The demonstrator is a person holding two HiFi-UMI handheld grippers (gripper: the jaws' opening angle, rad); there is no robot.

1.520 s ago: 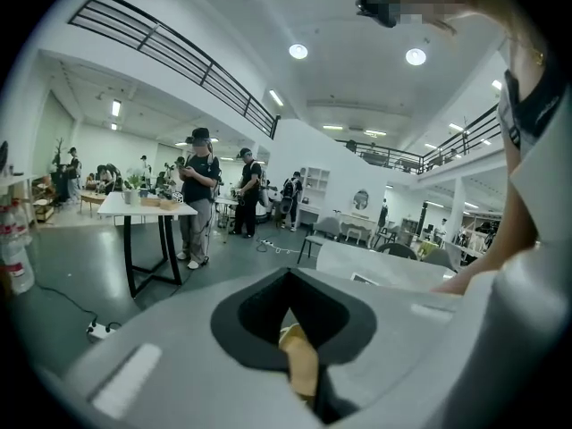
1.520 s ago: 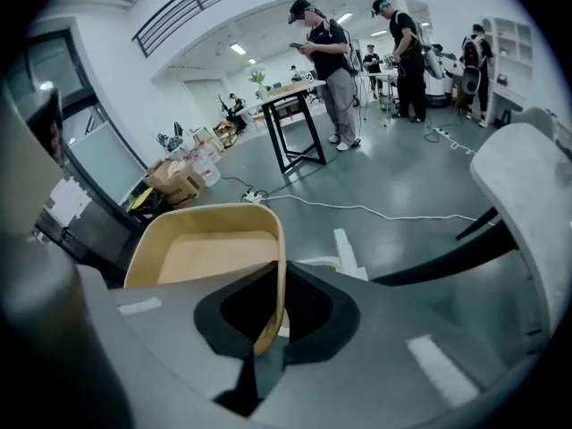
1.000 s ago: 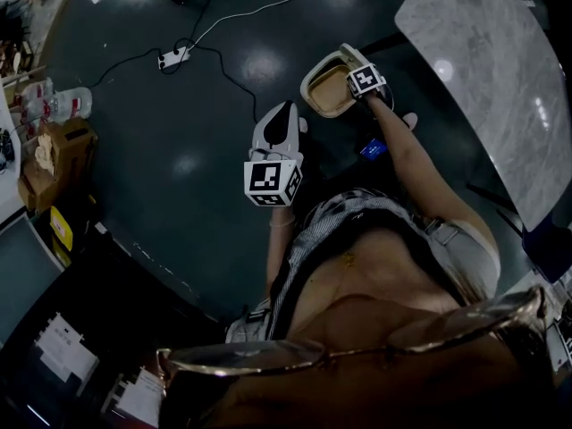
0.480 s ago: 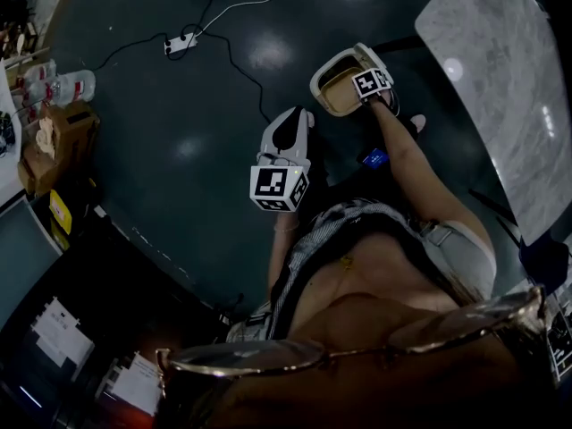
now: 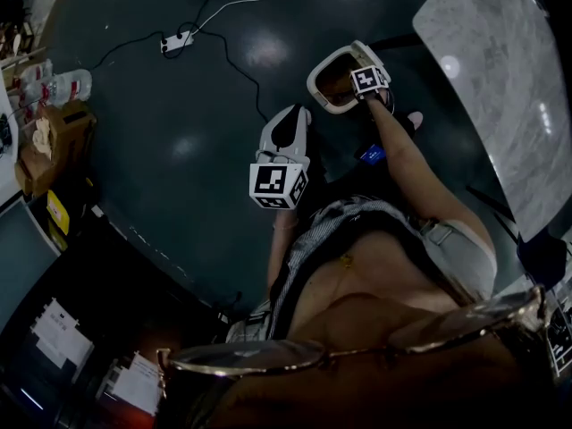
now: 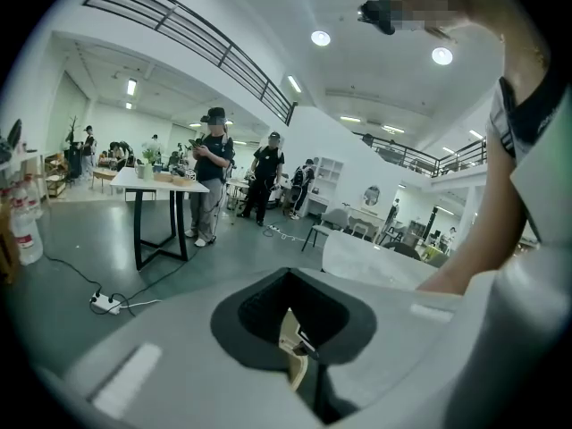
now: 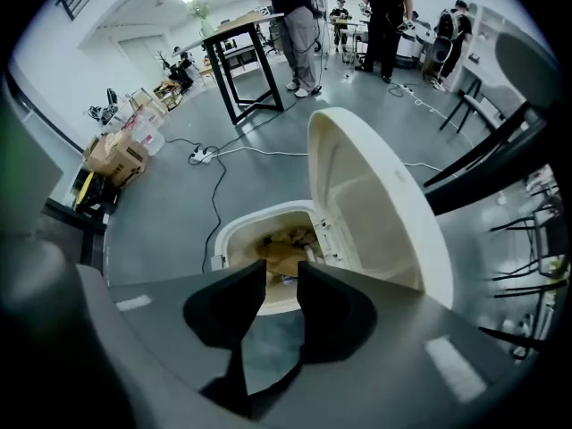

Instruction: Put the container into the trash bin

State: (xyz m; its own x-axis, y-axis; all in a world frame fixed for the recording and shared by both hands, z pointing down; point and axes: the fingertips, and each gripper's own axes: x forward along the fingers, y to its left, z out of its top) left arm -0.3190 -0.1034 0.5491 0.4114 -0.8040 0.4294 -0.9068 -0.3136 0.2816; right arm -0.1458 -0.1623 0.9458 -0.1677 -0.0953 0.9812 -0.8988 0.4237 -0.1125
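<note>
right gripper (image 7: 281, 272) points steeply down over the open trash bin (image 7: 234, 231) - jaws opening, nothing between them. the container (image 7: 281, 256) seems to be the brownish item lying inside the bin among other waste, below the rim. left gripper (image 6: 295, 329) is held aside, jaws closed to a slit, nothing clearly gripped.

to finish well: let the jaws part fully, then lift straight up - the raised lid (image 7: 375, 195) stands just beside the right jaw and a sideways swing could knock it.

bin stands on a glossy dark floor (image 5: 179, 105); power strip (image 5: 179, 40) and cable well apart; pale stone-patterned worktop (image 5: 500, 79) nearby. open hall, people standing at a far table.
</note>
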